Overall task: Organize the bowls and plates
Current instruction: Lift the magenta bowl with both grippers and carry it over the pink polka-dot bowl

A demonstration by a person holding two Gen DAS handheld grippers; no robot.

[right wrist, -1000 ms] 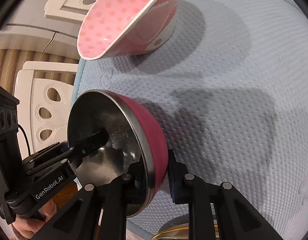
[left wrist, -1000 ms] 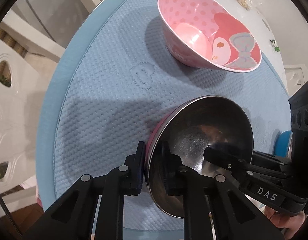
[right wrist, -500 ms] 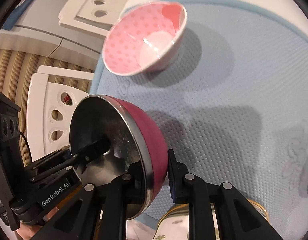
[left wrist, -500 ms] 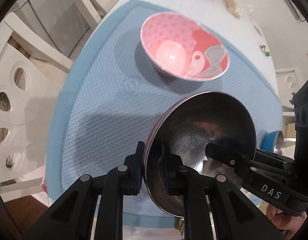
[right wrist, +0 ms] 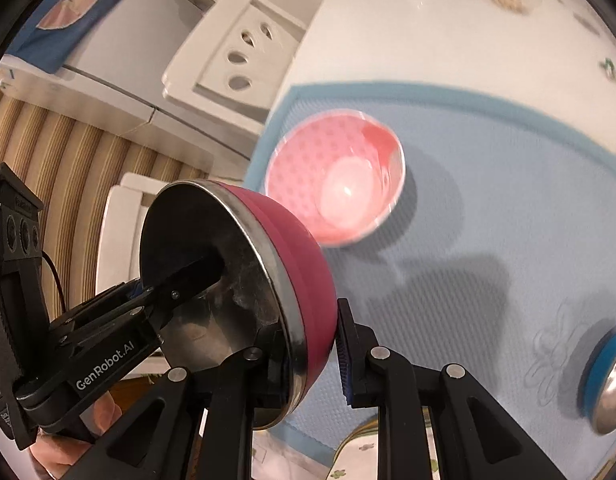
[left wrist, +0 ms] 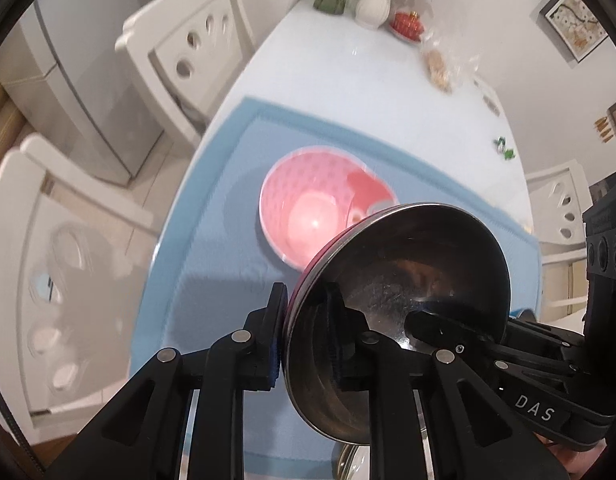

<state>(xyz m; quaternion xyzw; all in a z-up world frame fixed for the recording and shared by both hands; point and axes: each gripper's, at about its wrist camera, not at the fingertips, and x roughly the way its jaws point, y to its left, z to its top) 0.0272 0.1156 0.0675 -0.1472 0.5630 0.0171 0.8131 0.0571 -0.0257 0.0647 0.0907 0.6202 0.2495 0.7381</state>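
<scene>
A steel bowl with a magenta outside (left wrist: 404, 280) (right wrist: 299, 264) hangs tilted in the air above the blue mat (left wrist: 211, 272) (right wrist: 508, 216). My left gripper (left wrist: 305, 340) is shut on its left rim. My right gripper (right wrist: 316, 356) is shut on the opposite rim; it also shows in the left wrist view (left wrist: 448, 332). A pink dotted bowl (left wrist: 308, 208) (right wrist: 336, 184) stands upright on the mat, beyond and below the held bowl.
A blue-sided steel bowl (right wrist: 608, 376) stands on the mat at the right. A plate rim (right wrist: 360, 448) shows at the near edge. White chairs (left wrist: 187, 60) flank the white table (left wrist: 348, 80); vases and snacks (left wrist: 372, 4) stand at its far end.
Both grippers have lifted the steel bowl higher and back from the mat. The pink bowl looks smaller and farther away, and more of the table and chairs shows.
</scene>
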